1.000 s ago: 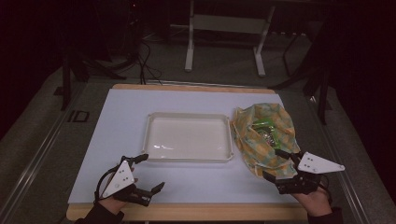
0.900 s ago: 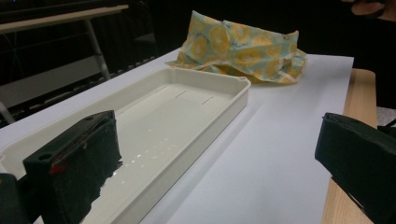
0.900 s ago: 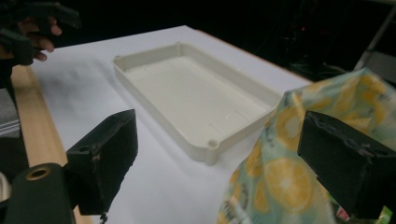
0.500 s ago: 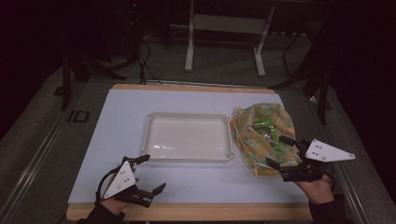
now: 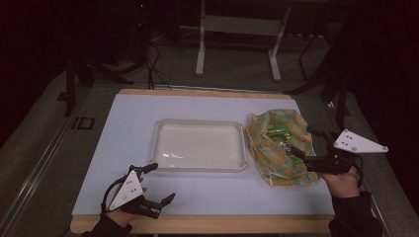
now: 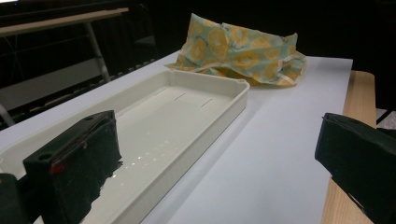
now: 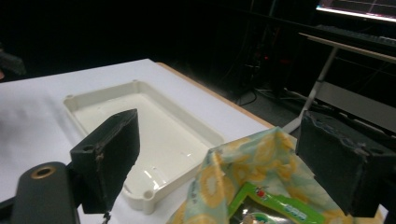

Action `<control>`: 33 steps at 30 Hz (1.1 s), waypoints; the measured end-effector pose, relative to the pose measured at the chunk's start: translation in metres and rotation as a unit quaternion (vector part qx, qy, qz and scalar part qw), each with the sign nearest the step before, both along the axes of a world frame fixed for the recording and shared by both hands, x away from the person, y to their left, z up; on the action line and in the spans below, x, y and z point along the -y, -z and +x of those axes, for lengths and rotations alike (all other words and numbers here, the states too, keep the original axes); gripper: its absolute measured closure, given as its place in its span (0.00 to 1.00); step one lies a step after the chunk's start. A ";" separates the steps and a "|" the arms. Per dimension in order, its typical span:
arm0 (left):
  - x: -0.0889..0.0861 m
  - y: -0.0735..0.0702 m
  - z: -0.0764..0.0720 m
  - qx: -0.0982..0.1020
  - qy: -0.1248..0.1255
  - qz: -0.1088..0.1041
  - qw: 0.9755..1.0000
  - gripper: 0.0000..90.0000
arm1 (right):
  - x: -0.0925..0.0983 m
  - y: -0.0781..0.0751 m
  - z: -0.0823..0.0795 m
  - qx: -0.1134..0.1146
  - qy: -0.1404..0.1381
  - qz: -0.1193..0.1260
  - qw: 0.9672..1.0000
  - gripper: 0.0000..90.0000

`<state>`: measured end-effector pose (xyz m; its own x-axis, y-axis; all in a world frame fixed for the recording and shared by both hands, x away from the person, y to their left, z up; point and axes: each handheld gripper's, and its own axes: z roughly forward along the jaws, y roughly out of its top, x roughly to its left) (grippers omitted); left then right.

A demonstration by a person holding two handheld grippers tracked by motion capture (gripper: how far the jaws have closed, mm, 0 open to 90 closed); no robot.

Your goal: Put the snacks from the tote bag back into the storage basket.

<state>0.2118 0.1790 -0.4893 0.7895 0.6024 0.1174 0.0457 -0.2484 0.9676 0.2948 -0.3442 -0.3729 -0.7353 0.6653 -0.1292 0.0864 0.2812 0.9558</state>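
Note:
A cream plastic tray [image 5: 163,163] [image 6: 219,100] [image 7: 93,105] lies empty at the middle of the white table top. Right of it sits a yellow-and-teal patterned cloth bag [image 5: 276,170] [image 6: 238,49] [image 7: 224,186], open at the top, with green packets [image 5: 279,133] [image 7: 275,205] inside. My right gripper [image 5: 302,147] [image 7: 229,163] hovers open at the bag's right side, jaws spread over the opening. Near the table's front left edge my left gripper [image 5: 160,181] [image 6: 219,158] rests open with nothing between its jaws, which point across the tray toward the bag.
The white sheet [image 5: 128,123] covers a wooden table with its edge [image 5: 207,224] showing at the front. Behind the table stand a metal frame [image 5: 237,29] and cables [image 5: 153,59] on a dark floor.
My right gripper has moved away from the front edge and to the right, up along the bag's right side. The left gripper has stayed put.

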 end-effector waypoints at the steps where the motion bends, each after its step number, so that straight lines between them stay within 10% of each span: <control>1: 0.000 0.000 0.000 0.000 0.000 0.000 1.000 0.00 | 0.001 -0.001 0.002 0.001 0.004 0.002 1.000 0.15; 17: 0.002 0.000 0.001 0.000 0.001 0.002 1.000 0.00 | 0.021 0.018 0.041 -0.034 0.046 0.034 0.998 0.21; 33: 0.001 0.000 0.001 0.001 0.002 0.002 1.000 0.00 | 0.026 0.048 0.076 -0.071 0.072 0.013 0.995 0.28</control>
<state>0.2125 0.1776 -0.4893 0.7922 0.5983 0.1204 0.0434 -0.2520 0.9668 0.3710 -0.3698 -0.4207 -0.6412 0.7673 -0.0122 0.2594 0.2317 0.9376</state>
